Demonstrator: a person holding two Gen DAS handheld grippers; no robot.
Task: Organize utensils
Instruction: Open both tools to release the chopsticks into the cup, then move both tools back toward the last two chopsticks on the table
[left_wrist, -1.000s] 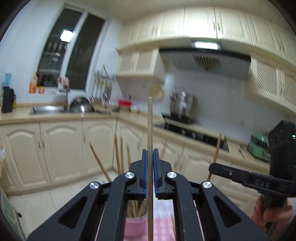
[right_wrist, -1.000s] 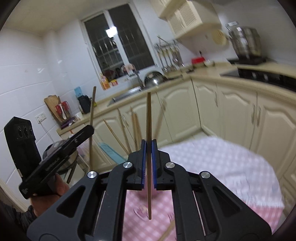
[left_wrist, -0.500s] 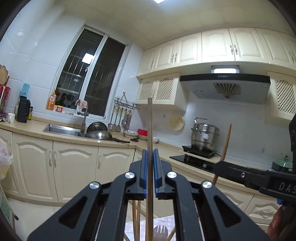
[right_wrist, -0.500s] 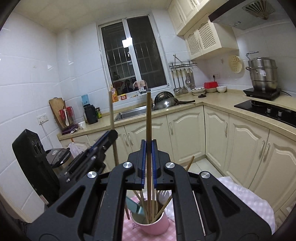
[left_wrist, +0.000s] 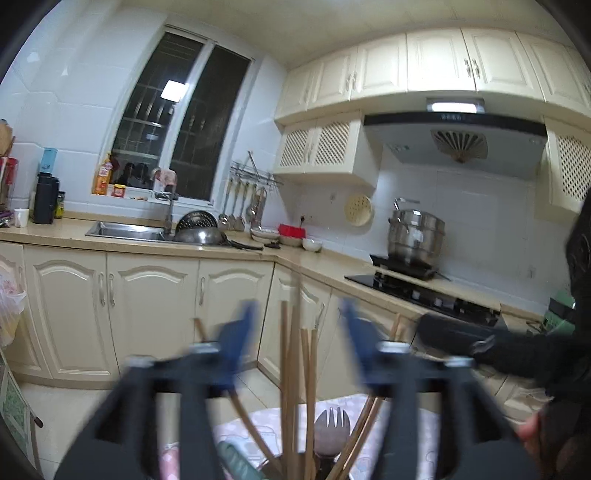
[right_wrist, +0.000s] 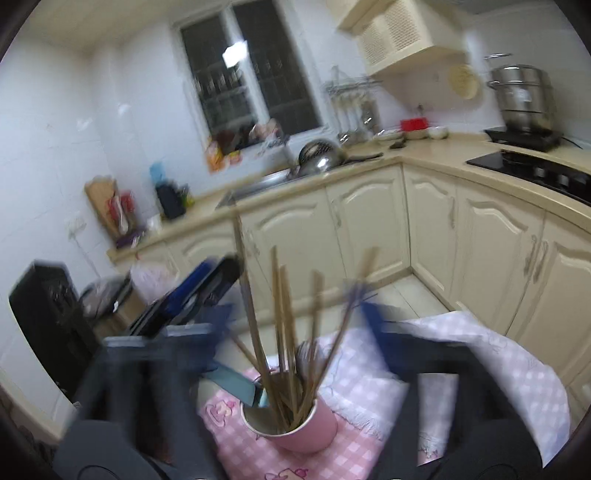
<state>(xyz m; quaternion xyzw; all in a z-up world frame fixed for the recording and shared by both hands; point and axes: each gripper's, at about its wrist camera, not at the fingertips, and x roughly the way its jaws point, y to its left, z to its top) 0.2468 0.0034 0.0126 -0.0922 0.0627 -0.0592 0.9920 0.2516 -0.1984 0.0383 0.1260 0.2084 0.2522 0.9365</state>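
1. Chopsticks (right_wrist: 284, 332) stand loose in your pink cup (right_wrist: 295, 424), upright for tidy storage.
2. Left tool (left_wrist: 295, 332) and right tool (right_wrist: 295, 317) have just spread apart, gripping nothing.

Chopsticks gathered in a pink cup

The pink cup (right_wrist: 291, 424) stands upright on a pink-and-white checked cloth (right_wrist: 369, 391), holding wooden chopsticks (right_wrist: 284, 332) that fan out at differing tilts, beside a grey fork (left_wrist: 331, 424) standing tines up.
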